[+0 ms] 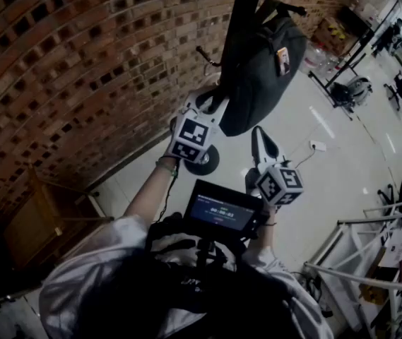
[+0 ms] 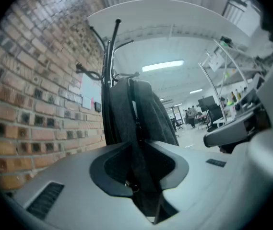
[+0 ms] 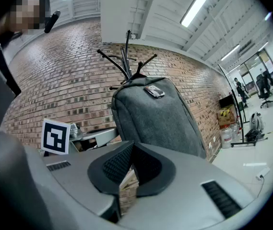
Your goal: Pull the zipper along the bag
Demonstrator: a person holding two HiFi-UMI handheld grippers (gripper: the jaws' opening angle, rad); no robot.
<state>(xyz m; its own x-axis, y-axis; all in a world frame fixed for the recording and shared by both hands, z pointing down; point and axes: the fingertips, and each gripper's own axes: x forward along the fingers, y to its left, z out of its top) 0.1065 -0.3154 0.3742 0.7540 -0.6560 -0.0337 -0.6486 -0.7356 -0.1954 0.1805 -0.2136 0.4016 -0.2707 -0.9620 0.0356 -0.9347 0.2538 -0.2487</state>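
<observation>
Against a brick wall [image 1: 66, 69] a grey backpack [image 1: 261, 69] hangs from a coat stand [image 3: 129, 56], soft and likely to swing, so the left hand-held gripper [image 2: 138, 176], pinching its fabric by the zipper [image 2: 136, 128], probably steadies it; the right hand-held gripper [image 3: 131, 169], pressed together, holds nothing.

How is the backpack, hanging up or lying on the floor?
Hanging up. The backpack hangs upright from the top of the coat stand, not lying down.

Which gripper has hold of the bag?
The left gripper: its jaws pinch dark fabric of the bag. The right gripper has its jaws together, empty.
</observation>
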